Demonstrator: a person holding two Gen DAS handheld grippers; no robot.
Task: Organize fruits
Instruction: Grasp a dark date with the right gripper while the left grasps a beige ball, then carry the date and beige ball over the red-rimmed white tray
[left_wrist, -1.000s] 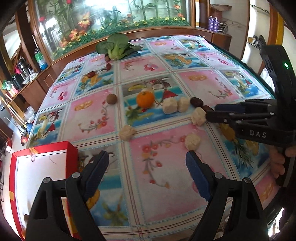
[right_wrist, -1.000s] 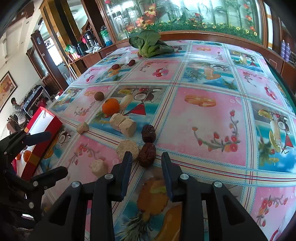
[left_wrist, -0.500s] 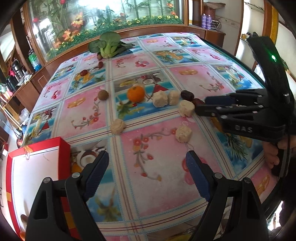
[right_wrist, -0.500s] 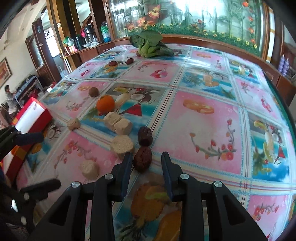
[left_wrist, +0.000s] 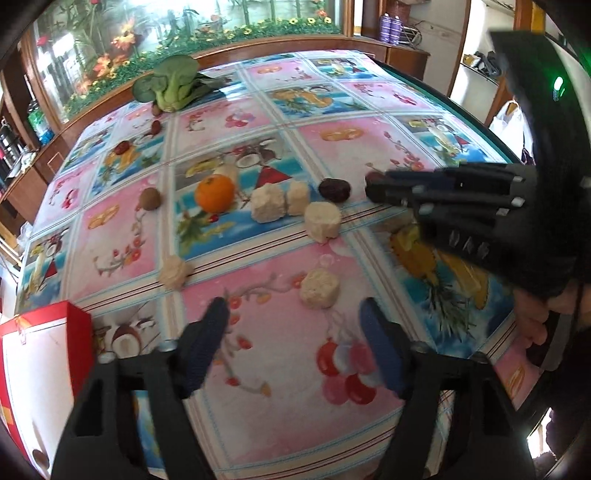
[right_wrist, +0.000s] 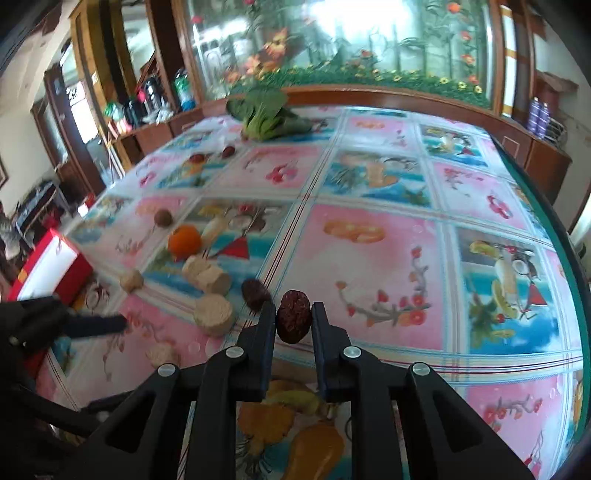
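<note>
Now the right tool (right_wrist: 293, 320) pinches a dark red date (right_wrist: 293, 320) between its pads, just above the desk (right_wrist: 369, 258). Meanwhile the left tool (left_wrist: 293, 345) is closing with nothing between its jaws, a pale cake (left_wrist: 319, 288) just beyond its tips. A red box (left_wrist: 40, 354) sits at the desk's left edge, its contents unclear.

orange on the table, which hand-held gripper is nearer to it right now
Neither clearly; the views disagree. The right hand-held gripper, shut on a red date, sits right of the orange. The left hand-held gripper, jaws closing on nothing, is nearer the table's front edge.
</note>
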